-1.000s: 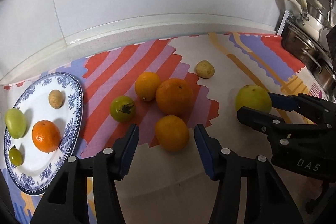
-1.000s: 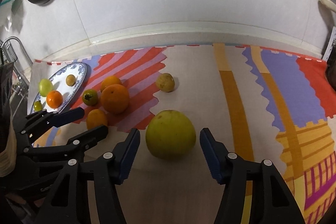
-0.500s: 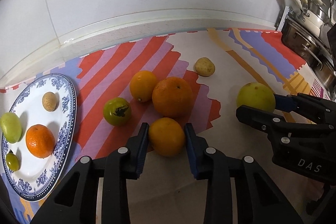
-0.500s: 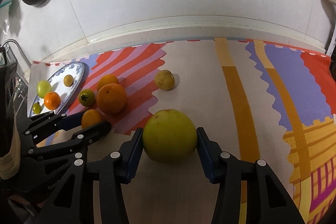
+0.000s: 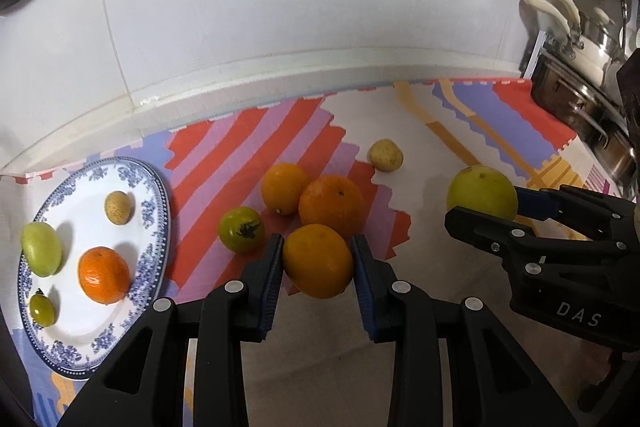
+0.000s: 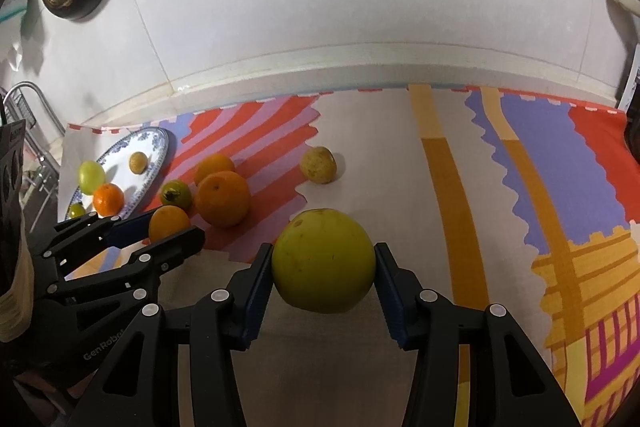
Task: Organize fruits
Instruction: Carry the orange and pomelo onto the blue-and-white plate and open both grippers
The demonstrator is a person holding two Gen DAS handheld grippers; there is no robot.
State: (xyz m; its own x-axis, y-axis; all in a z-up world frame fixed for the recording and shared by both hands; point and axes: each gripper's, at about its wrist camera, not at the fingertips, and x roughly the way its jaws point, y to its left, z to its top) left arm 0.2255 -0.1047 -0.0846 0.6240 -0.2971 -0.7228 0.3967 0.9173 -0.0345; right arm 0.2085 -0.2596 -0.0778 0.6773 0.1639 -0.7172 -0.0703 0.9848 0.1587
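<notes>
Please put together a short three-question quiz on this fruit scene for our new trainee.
1. True or false: the left gripper is closed on an orange.
2. How many fruits lie on the blue-patterned plate?
3. What does the right gripper hold? A) a green tomato B) a large yellow-green fruit C) nothing

Key
1. True: both pads press the orange's sides.
2. Four: a green fruit, a mandarin, a small tan fruit and a small green one.
3. B: the large yellow-green fruit sits clamped between its pads.
</notes>
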